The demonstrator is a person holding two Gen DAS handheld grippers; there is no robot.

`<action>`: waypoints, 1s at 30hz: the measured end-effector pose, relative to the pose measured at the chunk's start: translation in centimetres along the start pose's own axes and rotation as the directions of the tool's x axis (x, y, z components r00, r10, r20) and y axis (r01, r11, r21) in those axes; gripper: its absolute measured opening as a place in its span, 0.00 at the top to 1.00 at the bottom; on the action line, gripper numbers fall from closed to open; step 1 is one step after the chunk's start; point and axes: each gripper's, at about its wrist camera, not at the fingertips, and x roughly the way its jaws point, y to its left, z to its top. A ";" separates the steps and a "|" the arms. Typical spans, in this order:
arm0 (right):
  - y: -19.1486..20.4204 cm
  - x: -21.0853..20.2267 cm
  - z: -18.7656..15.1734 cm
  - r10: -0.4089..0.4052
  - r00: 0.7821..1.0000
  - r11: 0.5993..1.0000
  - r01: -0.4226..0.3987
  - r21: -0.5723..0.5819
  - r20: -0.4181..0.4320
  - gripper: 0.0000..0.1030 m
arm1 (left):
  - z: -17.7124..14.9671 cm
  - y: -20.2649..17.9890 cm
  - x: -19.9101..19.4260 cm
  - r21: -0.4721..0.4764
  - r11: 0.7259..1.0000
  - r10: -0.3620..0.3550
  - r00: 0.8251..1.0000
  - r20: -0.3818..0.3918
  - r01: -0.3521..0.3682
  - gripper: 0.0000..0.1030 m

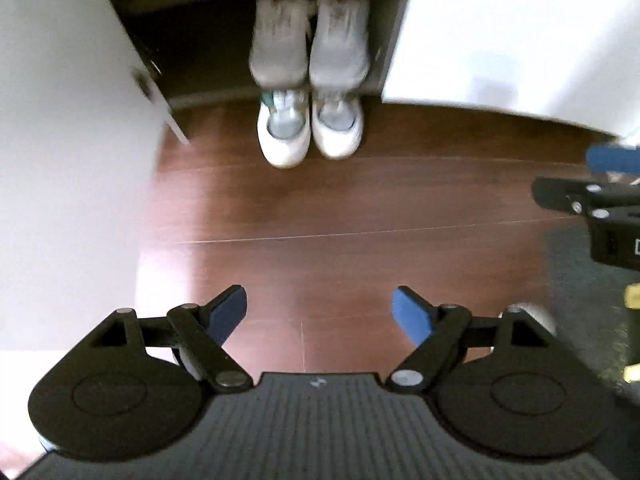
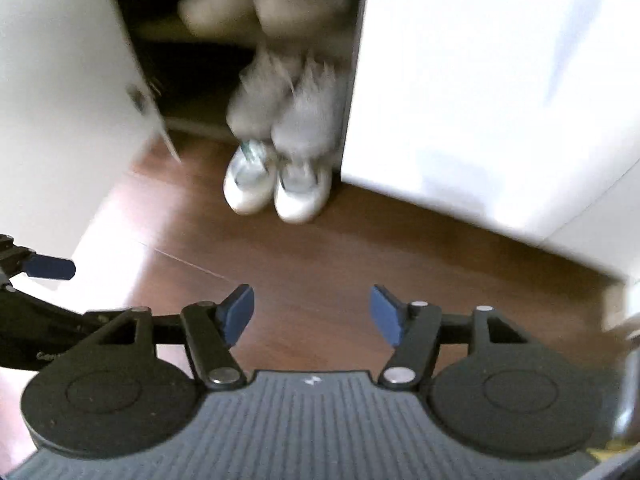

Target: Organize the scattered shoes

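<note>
Writing unreadable. Both tongs, left gripper (image 1: 319, 312) and right gripper (image 2: 312, 312), gape wide, empty; bare floor (image 1: 340, 216) ahead; white sneakers (image 1: 310, 128) at 12 o'clock, cabinet (image 1: 500, 40) edge.

1. Floor (image 1: 320, 216): reddish-brown wood planks, thin seams running across, glare patch on the left
2. Cabinet (image 1: 192, 40): dark interior, standing open, a shelf edge across its upper part
3. Left door (image 1: 60, 120): white, swung open, small metal fitting near its lower edge
4. Right panel (image 1: 520, 32): white, bottom edge just above the floor
5. Mat (image 1: 580, 280): dark grey-green, at the far right on the floor
</note>
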 end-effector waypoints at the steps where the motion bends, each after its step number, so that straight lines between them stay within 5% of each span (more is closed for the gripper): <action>1: 0.4 -3.6 0.8 -0.005 0.999 1.000 0.006 -0.015 0.042 0.21 | 0.2 0.1 -2.7 0.003 1.000 0.015 0.999 0.029 -0.015 0.06; 4: 2.1 -12.3 3.2 0.012 0.983 1.000 -0.006 -0.031 0.184 0.02 | 0.8 0.5 -11.3 0.006 0.998 0.064 0.987 0.150 -0.066 0.05; 9: 4.9 -19.7 4.9 0.019 0.950 0.999 -0.008 -0.035 0.313 0.01 | -0.3 1.0 -22.3 -0.026 0.982 0.188 0.943 0.274 -0.188 0.05; 11: 5.6 -24.1 4.0 0.004 0.922 1.000 0.003 -0.018 0.386 0.02 | -2.8 0.9 -27.3 -0.077 0.979 0.204 0.924 0.325 -0.189 0.05; 14: 5.1 -31.6 1.4 -0.040 0.897 0.998 0.016 0.058 0.441 0.01 | -7.2 -0.6 -34.9 -0.119 0.981 0.187 0.920 0.343 -0.155 0.05; 22: 2.7 -48.0 -4.1 -0.066 0.905 0.978 -0.026 0.208 0.421 0.01 | -12.4 -3.6 -48.3 -0.170 0.972 0.210 0.922 0.326 -0.161 0.05; 25: 1.6 -51.7 -4.1 -0.051 0.897 0.973 -0.054 0.223 0.439 0.01 | -13.0 -4.1 -53.4 -0.207 0.957 0.267 0.891 0.368 -0.201 0.04; 30: 1.5 -55.0 -4.2 -0.082 0.890 0.966 -0.039 0.255 0.448 0.01 | -13.5 -3.4 -56.7 -0.285 0.935 0.312 0.874 0.372 -0.213 0.04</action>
